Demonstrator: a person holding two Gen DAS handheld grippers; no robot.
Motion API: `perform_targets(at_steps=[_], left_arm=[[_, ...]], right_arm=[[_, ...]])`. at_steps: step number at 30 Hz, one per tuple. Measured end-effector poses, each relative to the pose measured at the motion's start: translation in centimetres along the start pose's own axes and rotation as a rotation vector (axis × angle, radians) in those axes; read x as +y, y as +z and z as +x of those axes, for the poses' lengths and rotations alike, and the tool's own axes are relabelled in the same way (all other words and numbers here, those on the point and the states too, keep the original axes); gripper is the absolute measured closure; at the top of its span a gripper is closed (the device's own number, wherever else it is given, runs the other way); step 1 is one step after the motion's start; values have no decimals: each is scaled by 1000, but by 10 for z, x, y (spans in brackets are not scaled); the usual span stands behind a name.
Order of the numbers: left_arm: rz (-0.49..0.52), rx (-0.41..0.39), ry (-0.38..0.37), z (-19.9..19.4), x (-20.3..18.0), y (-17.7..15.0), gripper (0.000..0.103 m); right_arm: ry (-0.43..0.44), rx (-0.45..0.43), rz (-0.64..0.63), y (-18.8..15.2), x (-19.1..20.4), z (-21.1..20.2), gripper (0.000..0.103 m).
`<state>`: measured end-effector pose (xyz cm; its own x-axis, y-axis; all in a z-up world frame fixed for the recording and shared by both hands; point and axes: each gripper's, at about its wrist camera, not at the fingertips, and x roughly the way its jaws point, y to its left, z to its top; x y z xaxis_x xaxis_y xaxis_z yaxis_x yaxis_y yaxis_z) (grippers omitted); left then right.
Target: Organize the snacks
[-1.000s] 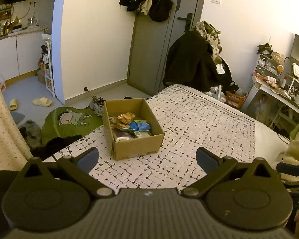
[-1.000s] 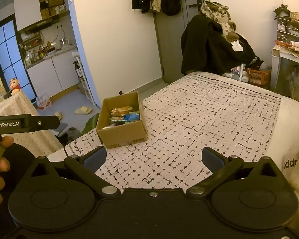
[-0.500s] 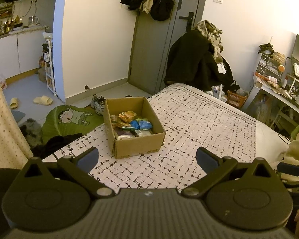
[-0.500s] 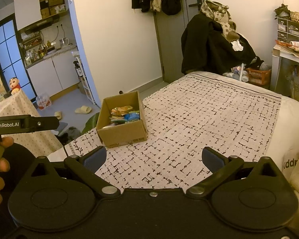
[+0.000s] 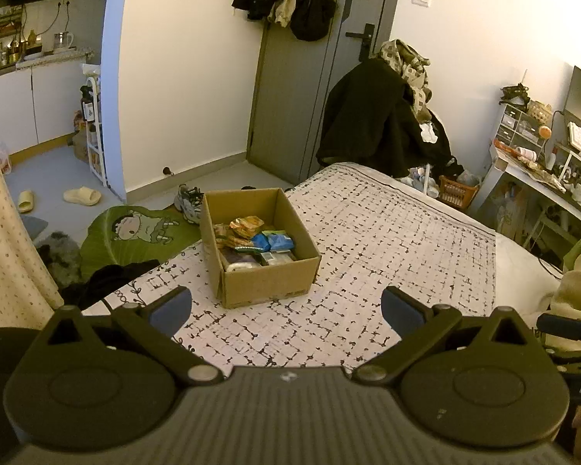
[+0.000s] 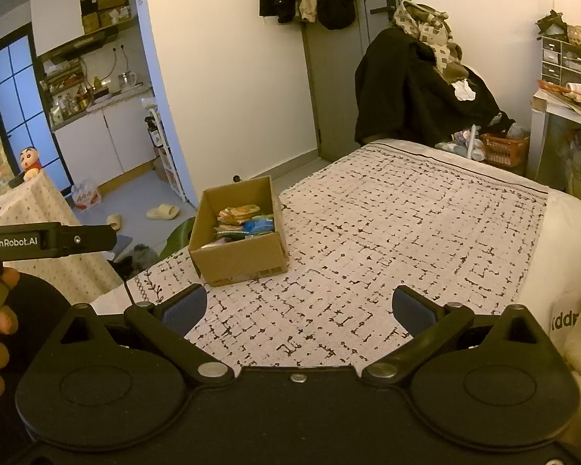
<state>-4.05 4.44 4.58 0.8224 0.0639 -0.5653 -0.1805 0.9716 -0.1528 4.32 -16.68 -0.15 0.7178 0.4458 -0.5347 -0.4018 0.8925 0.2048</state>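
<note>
An open cardboard box (image 5: 267, 283) stands on the patterned bedspread (image 5: 387, 255) near the bed's left edge. It holds several snack packets (image 5: 251, 238), orange, blue and pale ones. The box also shows in the right wrist view (image 6: 240, 257), with the snacks (image 6: 244, 219) inside. My left gripper (image 5: 286, 306) is open and empty, held above the bed just short of the box. My right gripper (image 6: 298, 304) is open and empty, further back and to the right of the box. The body of the left gripper (image 6: 46, 238) shows at the left of the right wrist view.
The bedspread (image 6: 406, 224) covers the bed to the right of the box. A chair piled with dark coats (image 5: 383, 116) stands at the bed's far end. A desk with clutter (image 5: 534, 162) is at the right. A green floor mat (image 5: 135, 232) and slippers (image 5: 82, 195) lie on the floor at the left.
The left gripper has shifted slightly, so the box sits a little further right and closer in its view. The right gripper has barely moved. Both stay open.
</note>
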Motion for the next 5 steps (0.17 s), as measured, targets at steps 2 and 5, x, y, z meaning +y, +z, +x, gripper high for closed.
perform_targets(at_steps=[2, 5], left_arm=[[2, -1, -2, -1, -1, 0, 0], [11, 7, -4, 0, -1, 0, 0]], right_arm=[[1, -1, 1, 0, -1, 0, 0], [1, -2, 0, 0, -1, 0, 0]])
